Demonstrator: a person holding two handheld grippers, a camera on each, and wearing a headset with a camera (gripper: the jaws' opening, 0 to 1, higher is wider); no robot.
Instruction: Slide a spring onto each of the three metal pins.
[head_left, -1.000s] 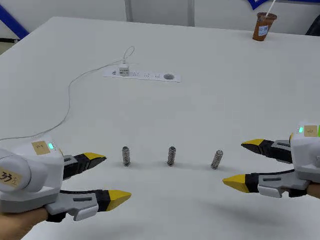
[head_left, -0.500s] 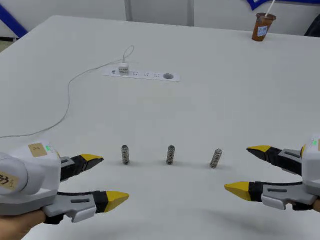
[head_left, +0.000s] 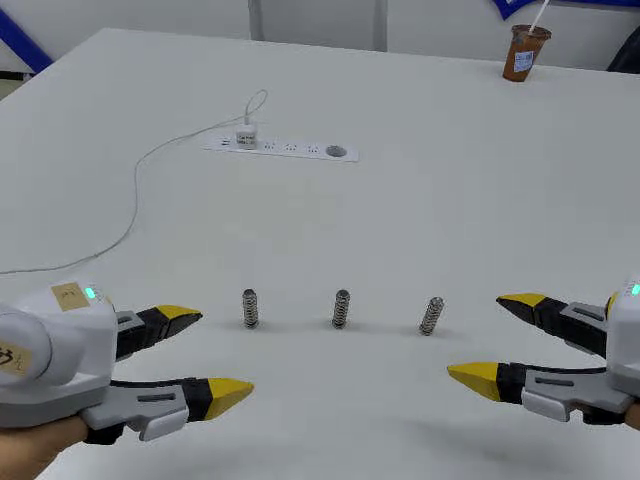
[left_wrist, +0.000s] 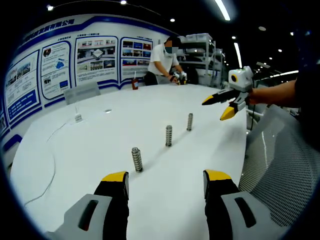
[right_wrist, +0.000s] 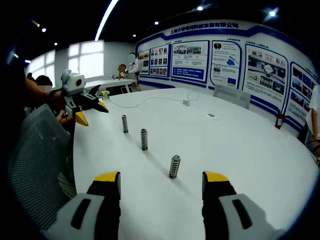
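Observation:
Three metal pins stand in a row on the white table, each with a spring around it: the left one (head_left: 250, 308), the middle one (head_left: 341, 309) and the right one (head_left: 432, 315), which leans slightly. My left gripper (head_left: 205, 353) is open at the lower left, its yellow tips pointing toward the left spring (left_wrist: 136, 159). My right gripper (head_left: 495, 338) is open at the lower right, facing the right spring (right_wrist: 174, 166). Nothing is between either gripper's jaws. In the left gripper view the right gripper (left_wrist: 220, 102) shows beyond the row.
A white power strip (head_left: 283, 149) with a plugged charger and a cable (head_left: 135, 205) lies farther back. A brown drink cup (head_left: 524, 53) with a straw stands at the far right edge. A mesh chair (left_wrist: 280, 165) sits beside the table. People stand in the background.
My right gripper has drawn back to the right and a little lower, away from the right spring. My left gripper has shifted slightly down and left. The springs have not moved.

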